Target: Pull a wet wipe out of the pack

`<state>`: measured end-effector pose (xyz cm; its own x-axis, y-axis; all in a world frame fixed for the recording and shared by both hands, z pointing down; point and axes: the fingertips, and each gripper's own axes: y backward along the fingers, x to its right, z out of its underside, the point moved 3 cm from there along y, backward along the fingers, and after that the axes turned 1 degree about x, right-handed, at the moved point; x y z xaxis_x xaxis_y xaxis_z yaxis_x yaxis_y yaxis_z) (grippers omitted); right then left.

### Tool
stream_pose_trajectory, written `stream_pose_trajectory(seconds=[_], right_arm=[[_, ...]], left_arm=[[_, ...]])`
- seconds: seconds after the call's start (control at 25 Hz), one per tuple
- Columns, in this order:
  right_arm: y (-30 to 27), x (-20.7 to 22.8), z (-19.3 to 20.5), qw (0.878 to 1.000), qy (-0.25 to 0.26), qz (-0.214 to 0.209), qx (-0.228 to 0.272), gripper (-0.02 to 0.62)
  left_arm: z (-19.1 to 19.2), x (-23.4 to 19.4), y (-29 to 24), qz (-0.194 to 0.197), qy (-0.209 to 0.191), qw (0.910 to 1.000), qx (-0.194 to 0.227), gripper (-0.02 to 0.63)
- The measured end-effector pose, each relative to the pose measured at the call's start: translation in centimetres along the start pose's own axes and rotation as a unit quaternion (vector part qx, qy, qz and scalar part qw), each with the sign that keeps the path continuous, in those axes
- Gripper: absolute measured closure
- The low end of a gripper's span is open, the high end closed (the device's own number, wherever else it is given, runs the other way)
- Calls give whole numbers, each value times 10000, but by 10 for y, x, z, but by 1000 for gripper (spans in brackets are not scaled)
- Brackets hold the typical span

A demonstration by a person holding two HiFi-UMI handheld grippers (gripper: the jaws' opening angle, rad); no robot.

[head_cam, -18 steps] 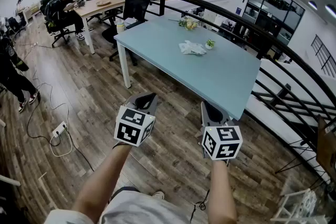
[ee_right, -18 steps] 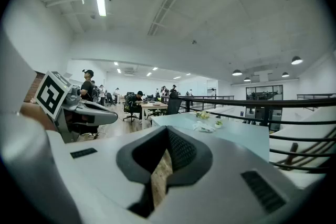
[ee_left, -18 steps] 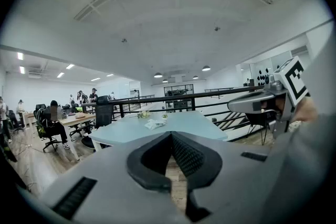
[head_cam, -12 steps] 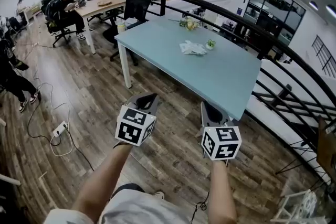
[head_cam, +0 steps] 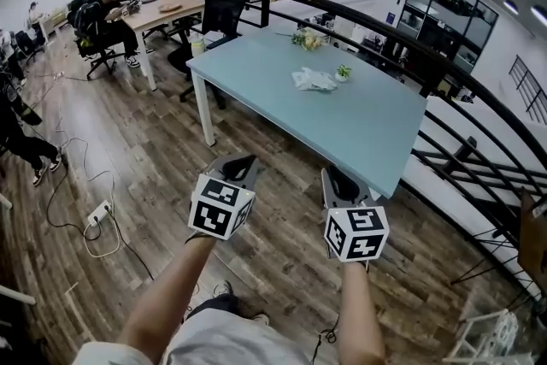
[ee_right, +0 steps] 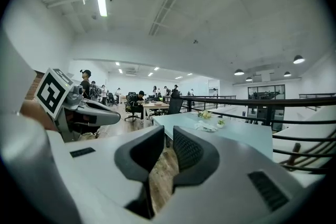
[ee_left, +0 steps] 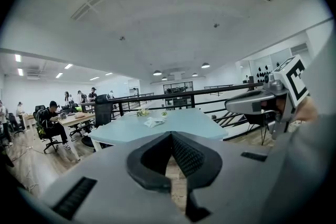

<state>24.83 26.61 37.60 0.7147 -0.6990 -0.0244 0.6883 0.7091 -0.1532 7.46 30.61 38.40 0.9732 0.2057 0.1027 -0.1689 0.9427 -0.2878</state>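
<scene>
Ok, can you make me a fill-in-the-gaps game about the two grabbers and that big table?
1. The table has a light ____ top.
2. The white bundle lies on the ____.
3. The left gripper and the right gripper hang over the ____ floor, short of the table.
4. Between each gripper's jaws there is ____.

Missing words: blue; table; wooden; nothing
</scene>
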Motion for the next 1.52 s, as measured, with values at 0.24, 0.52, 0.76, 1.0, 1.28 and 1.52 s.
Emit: stream_pose_trajectory(seconds=[0.24, 0.52, 0.76, 1.0, 1.28, 1.52], right_arm=[[-9, 5, 0, 10000, -4, -15, -28, 531], [-43, 14, 2, 10000, -65, 28, -8, 494], [-81, 25, -2, 9999, -110, 77, -66, 457], [-132, 27, -11, 9996, -188, 161, -112, 431], [-180, 21, -22, 9992, -192, 271, -210, 394], [-212, 16, -28, 9984, -215, 454, -271, 347]], left_arm=[[-3, -2, -12, 35, -47, 10000, 44, 611], [-3, -26, -43, 109, -97, 9999, 41, 611], [-9, -52, -78, 205, -91, 9997, 22, 611], [-15, -95, -111, 307, -100, 9995, -8, 611], [-23, -140, -141, 480, -81, 9988, 4, 611], [-24, -169, -164, 714, -87, 9974, -7, 611]])
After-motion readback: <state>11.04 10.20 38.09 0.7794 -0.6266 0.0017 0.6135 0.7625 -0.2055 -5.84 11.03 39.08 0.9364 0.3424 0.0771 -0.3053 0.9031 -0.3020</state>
